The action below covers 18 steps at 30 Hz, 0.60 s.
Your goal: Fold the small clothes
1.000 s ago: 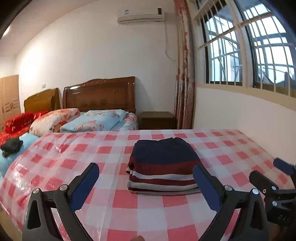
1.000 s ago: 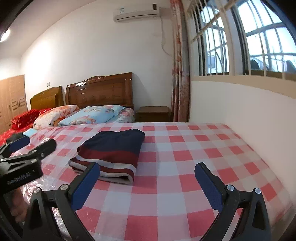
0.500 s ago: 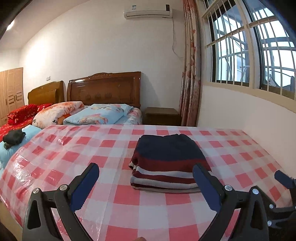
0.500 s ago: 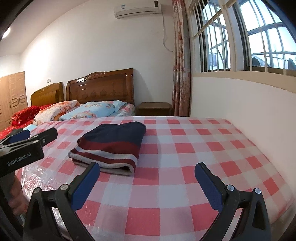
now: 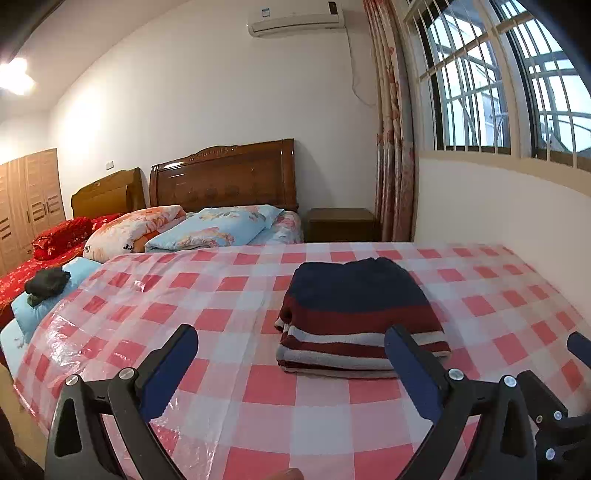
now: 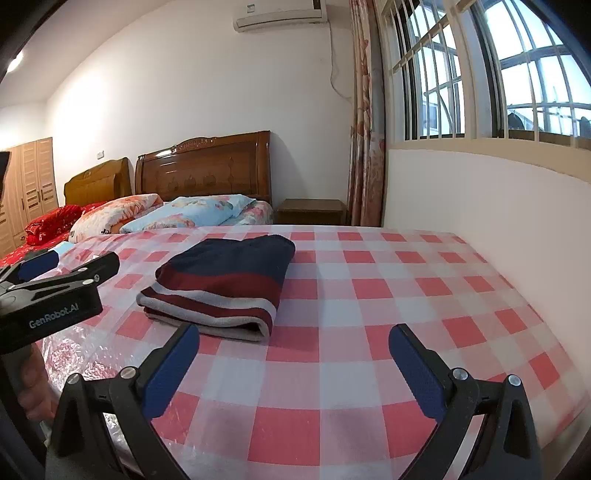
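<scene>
Two grippers are hovering at the near edge of the bed, both with their blue-padded fingers spread wide and holding nothing. The left gripper (image 5: 290,363) is sitting low in its own view, its right finger (image 5: 410,363) overlapping the near right corner of the folded sweater (image 5: 360,314) in the picture, though whether it is touching the cloth cannot be told. The right gripper (image 6: 293,363) is hanging over bare checked cloth, to the right of the sweater and clear of it. In the right wrist view the left gripper is showing again at the left edge as a black body with white lettering, and part of a hand (image 6: 35,387) is gripping its handle below. The sweater, navy on top with dark red and grey stripes toward its near edge, is lying folded into a neat rectangle on the red-and-white checked cover (image 5: 229,321), roughly in the middle of it. The cover is looking glossy and crinkled along its near left side. Farther back, pillows (image 5: 218,227) are lying against a wooden headboard (image 5: 225,177), with a small dark nightstand (image 5: 341,229) to their right, next to a flowered curtain (image 5: 393,147). A barred window (image 5: 509,85) is running along the right wall, and an air conditioner (image 5: 295,18) is hanging high on the far wall.
</scene>
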Motion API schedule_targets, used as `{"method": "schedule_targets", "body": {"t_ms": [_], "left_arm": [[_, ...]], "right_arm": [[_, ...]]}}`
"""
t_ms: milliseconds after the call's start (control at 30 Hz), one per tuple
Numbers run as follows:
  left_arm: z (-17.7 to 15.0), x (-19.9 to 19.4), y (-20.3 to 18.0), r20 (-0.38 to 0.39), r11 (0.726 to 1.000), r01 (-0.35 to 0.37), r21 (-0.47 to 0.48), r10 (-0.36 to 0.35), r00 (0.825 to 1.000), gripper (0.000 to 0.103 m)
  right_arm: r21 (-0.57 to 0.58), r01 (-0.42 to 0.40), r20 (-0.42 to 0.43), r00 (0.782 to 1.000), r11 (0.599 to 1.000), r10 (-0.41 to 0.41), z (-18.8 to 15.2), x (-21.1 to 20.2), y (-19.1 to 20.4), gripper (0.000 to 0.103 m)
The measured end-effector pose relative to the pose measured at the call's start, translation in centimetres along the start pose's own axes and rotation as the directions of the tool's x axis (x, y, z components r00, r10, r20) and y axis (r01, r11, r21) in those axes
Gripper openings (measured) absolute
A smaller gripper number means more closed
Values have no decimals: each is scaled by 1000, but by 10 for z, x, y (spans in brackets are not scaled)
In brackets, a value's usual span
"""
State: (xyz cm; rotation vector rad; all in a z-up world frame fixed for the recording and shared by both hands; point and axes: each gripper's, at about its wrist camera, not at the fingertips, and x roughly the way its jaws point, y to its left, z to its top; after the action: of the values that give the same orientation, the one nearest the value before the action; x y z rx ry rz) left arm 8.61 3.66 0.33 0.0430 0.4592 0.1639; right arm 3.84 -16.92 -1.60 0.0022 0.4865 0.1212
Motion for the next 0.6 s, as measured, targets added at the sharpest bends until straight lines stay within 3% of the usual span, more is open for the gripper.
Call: {"method": "schedule_targets", "body": {"t_ms": [267, 600], "left_arm": [[-5, -3, -13, -6, 997, 60, 50, -60, 998, 103], [-4, -6, -10, 1, 996, 90, 19, -90, 996, 103]], "right_arm": [[-1, 10, 2, 1000, 1000, -10, -1, 0, -1, 103], [10, 44, -8, 999, 999, -44, -3, 2, -8, 103]]}}
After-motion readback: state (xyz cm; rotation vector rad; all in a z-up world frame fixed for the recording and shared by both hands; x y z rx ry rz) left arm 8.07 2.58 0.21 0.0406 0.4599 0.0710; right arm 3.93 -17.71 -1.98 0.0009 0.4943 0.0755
